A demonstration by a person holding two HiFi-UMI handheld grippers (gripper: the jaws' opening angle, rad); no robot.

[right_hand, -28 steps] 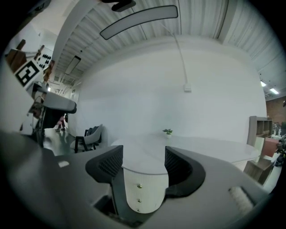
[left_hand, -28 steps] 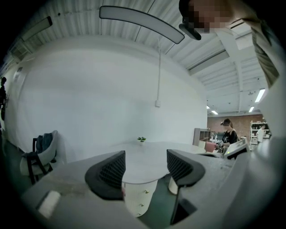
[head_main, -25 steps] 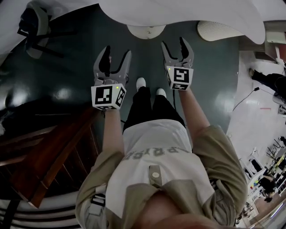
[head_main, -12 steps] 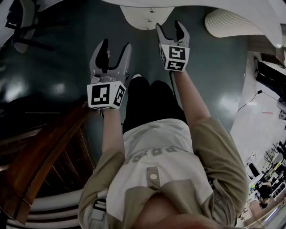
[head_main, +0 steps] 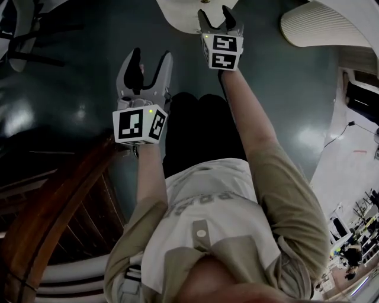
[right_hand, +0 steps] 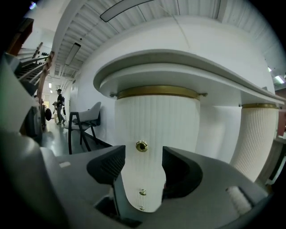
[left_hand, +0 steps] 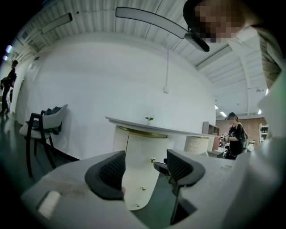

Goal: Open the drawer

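The drawer front is part of a white ribbed round pedestal (right_hand: pixel 156 120) under a curved white desk top (right_hand: pixel 178 62). It carries a brass knob (right_hand: pixel 141 146), with smaller brass knobs (right_hand: pixel 142 192) below. My right gripper (right_hand: pixel 143 162) points at the top knob from close by; the knob shows just above the gap, beyond the pads. Its jaws have just been closing slightly, with nothing between them, and it is open. In the head view the right gripper (head_main: pixel 214 15) reaches the pedestal (head_main: pixel 180 13). My left gripper (head_main: pixel 151 59) (left_hand: pixel 145 166) hangs further back, open and empty.
A dark-legged chair (left_hand: pixel 42 125) stands left of the desk. A second ribbed pedestal (right_hand: pixel 257 143) is to the right. Wooden rails (head_main: pixel 53 207) lie at my left. A person (left_hand: pixel 234 138) stands far right, another (right_hand: pixel 59 105) far down the hall.
Both grippers have sunk and moved toward the pedestal; the right one has gone further ahead and reached it. My shoes have slipped out of sight.
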